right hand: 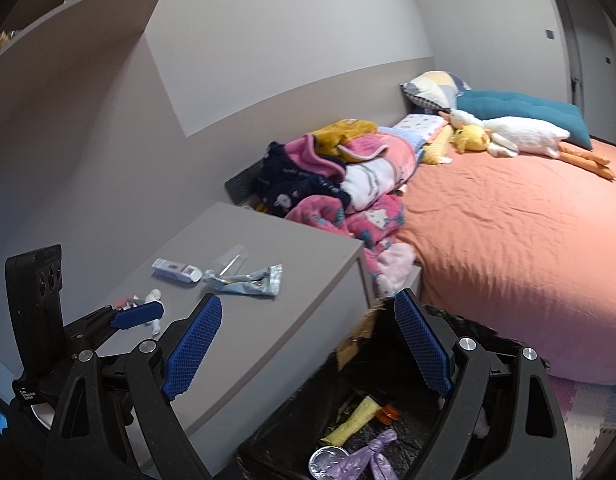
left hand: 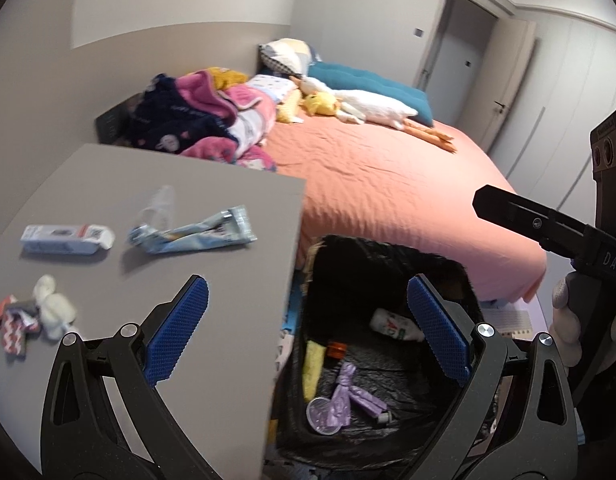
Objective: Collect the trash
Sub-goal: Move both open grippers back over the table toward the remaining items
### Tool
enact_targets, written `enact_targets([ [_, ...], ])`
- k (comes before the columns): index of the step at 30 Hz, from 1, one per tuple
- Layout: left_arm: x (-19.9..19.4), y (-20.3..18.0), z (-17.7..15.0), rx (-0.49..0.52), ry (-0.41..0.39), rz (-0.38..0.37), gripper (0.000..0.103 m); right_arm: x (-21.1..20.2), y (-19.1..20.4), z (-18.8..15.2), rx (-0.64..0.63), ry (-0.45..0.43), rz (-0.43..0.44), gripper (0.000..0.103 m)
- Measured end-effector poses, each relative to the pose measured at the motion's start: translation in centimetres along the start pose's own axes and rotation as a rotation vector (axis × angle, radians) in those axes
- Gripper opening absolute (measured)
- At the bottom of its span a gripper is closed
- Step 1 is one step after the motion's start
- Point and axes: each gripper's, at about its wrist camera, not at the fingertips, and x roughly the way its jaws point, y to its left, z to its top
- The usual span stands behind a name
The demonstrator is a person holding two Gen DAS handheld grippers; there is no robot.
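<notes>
Both jaws stand spread wide, nothing between the pads. The left gripper (left hand: 308, 328) straddles the grey nightstand (left hand: 107, 184) edge and the black-lined bin (left hand: 388, 360); the right gripper (right hand: 308, 344) does likewise. The crumpled wrapper (left hand: 195, 230) lies at eleven o'clock of the left pads, the clear cup (left hand: 159, 204) behind it barely readable. The white bottle (left hand: 392, 322) in the bin is half hidden by a pad.

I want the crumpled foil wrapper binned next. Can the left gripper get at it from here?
Probably yes. The left gripper is open and empty, and the foil wrapper lies exposed on the nightstand, with only bare tabletop between them.
</notes>
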Motion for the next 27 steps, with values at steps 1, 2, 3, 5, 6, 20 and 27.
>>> enact_targets([
  [1,-0.2,0.6,-0.2,-0.011,-0.001,0.012,0.096,0.3,0.3,0.0,-0.005,0.004,0.004,0.088],
  [2,-0.4,1.2,-0.4,-0.021,-0.001,0.023,0.096,0.6,0.7,0.0,-0.011,0.008,0.010,0.088],
  [3,-0.7,1.9,-0.6,-0.034,-0.001,0.035,0.096,1.1,1.2,0.0,-0.019,0.014,0.019,0.088],
  [5,-1.2,2.9,-1.1,-0.053,-0.003,0.050,0.096,1.9,2.0,0.0,-0.033,0.022,0.030,0.088],
  [6,-1.5,3.4,-1.2,-0.063,-0.005,0.056,0.096,2.4,2.5,0.0,-0.042,0.028,0.039,0.088],
  [20,-4.6,10.9,-3.7,-0.192,-0.031,0.184,0.096,9.0,8.1,-0.2,-0.149,0.123,0.088,0.088],
  [27,-5.4,14.1,-5.1,-0.234,-0.006,0.244,0.096,12.3,10.5,-0.5,-0.195,0.176,0.092,0.085],
])
